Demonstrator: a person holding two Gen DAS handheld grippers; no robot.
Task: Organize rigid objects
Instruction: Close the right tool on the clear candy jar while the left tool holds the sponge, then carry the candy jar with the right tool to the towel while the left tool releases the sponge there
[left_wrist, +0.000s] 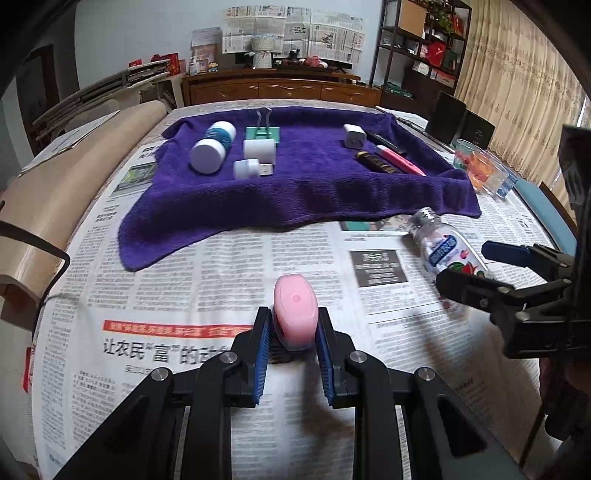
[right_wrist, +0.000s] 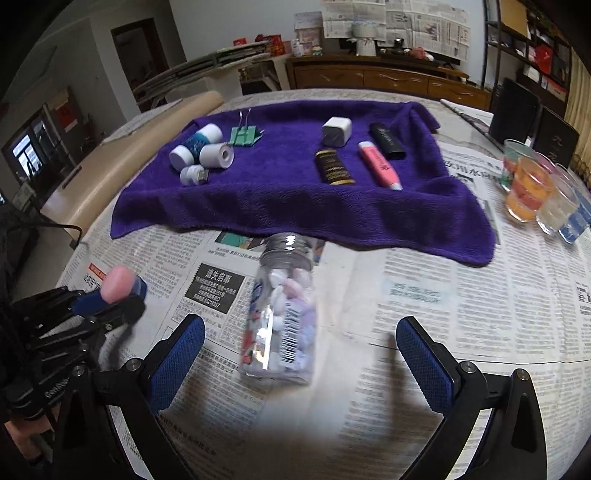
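The bottle (right_wrist: 282, 314) lies between the wide-apart fingers of the right gripper (right_wrist: 301, 363), its long axis pointing far, cap toward the towel (right_wrist: 295, 206). The left gripper (left_wrist: 291, 354), clamped on a pink cap (left_wrist: 295, 314), sits further left.

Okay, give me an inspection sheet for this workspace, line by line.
Surface: table covered in newspaper, purple towel spread on it.
Job's things: pink cap in left gripper; clear candy bottle lying uncapped on the newspaper; small items sorted on the towel.
Clutter: coloured plastic cups at the table edge.
Grippers: left shut on cap; right gripper with jaws open around the bottle.
Cables: black cable at the left.
Surroundings: wooden cabinet, shelves, curtain.
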